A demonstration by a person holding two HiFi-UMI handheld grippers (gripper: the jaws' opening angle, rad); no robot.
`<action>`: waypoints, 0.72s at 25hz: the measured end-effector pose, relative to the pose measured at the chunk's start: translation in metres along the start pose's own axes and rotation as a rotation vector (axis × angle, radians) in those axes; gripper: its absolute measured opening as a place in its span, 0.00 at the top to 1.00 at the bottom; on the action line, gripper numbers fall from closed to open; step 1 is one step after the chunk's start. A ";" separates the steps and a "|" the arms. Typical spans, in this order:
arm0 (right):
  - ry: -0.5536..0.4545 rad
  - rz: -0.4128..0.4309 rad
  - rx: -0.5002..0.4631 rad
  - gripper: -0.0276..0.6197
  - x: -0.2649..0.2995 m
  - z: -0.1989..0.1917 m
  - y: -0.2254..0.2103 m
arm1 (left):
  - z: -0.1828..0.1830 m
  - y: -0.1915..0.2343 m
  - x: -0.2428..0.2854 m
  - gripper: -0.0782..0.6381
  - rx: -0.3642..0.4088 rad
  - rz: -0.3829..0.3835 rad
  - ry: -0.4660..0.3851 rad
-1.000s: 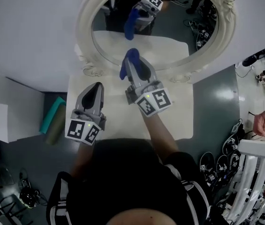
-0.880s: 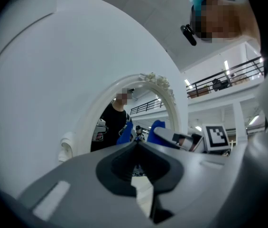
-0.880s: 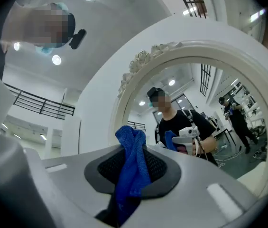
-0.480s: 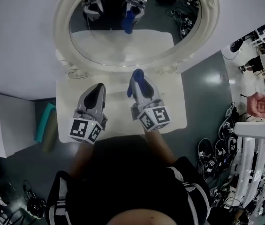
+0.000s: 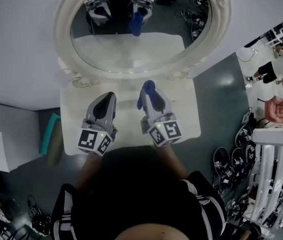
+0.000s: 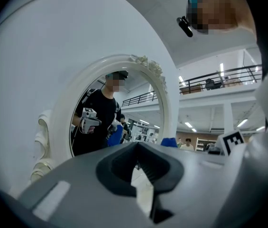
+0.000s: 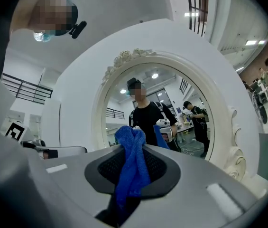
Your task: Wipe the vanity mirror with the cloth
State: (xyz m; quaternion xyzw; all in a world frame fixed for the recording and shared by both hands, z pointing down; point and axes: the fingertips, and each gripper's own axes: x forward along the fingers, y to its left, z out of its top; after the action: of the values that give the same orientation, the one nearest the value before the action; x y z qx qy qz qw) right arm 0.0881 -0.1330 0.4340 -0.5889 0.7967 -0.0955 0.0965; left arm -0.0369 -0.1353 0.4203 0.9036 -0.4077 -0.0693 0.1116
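The cloth, blue and bunched, is gripped in the right tool; its jaws are closed on it, with a twisted fold standing out past the tips and the rest hanging below them. The cloth is held clear of the glass and is not in contact with it. The vanity mirror, oval in an ornate white frame, stands ahead of the right tool's tips, at the far edge of the tabletop over which both tools are held.

The left tool is held just beside the right tool, on its left. Its jaws are drawn narrow and nothing is seen between them.

The step in hand is judged to be the approach to the glass, or a pause between strokes; which of the two cannot be told. For the next move, the right tool would have to be carried forward and raised until the protruding fold is pressed on the glass, then swept across.

No container is made out near either tool.
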 end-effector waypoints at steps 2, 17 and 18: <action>0.005 0.000 -0.001 0.86 -0.001 -0.001 0.000 | 0.001 0.000 0.000 0.88 0.002 0.000 -0.001; 0.023 -0.013 -0.002 0.86 -0.002 -0.007 0.000 | 0.000 0.001 -0.001 0.88 0.000 0.005 0.000; 0.023 -0.013 -0.003 0.86 -0.003 -0.007 0.000 | 0.001 0.001 -0.002 0.88 0.000 0.006 -0.001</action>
State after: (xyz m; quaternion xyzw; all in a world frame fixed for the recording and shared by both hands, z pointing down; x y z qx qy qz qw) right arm 0.0872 -0.1301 0.4408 -0.5931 0.7940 -0.1019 0.0860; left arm -0.0388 -0.1350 0.4199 0.9023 -0.4106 -0.0691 0.1116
